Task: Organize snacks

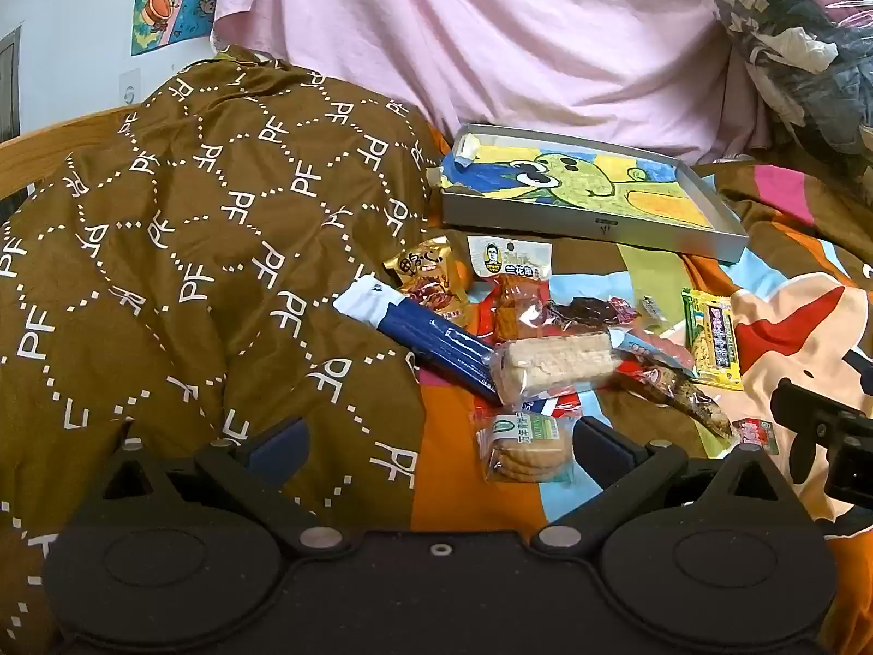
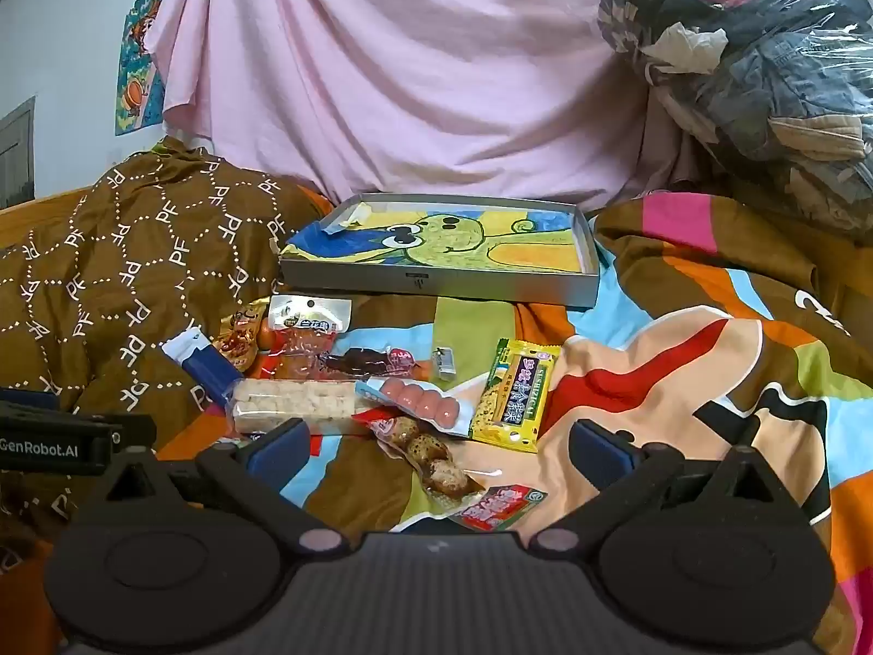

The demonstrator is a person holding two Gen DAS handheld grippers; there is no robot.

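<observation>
The grey tray (image 2: 436,286) sits at the back of the colourful bedspread (image 2: 682,382), against the pink sheet (image 2: 409,82), and it holds no snacks at all, only a cartoon drawing (image 2: 447,243) lining its floor. Every packet lies loose in front of the tray: the rice-cake bar (image 2: 292,406) and blue packet (image 2: 204,368) toward its left corner, the pink sausages (image 2: 420,401) just before its middle, the yellow-green packet (image 2: 515,396) toward its right. The round biscuits (image 1: 524,450) lie nearest the left gripper (image 1: 439,445), jaws spread wide, gripping nothing. The right gripper (image 2: 436,445) hovers over the egg packet (image 2: 431,458), equally wide, empty too.
</observation>
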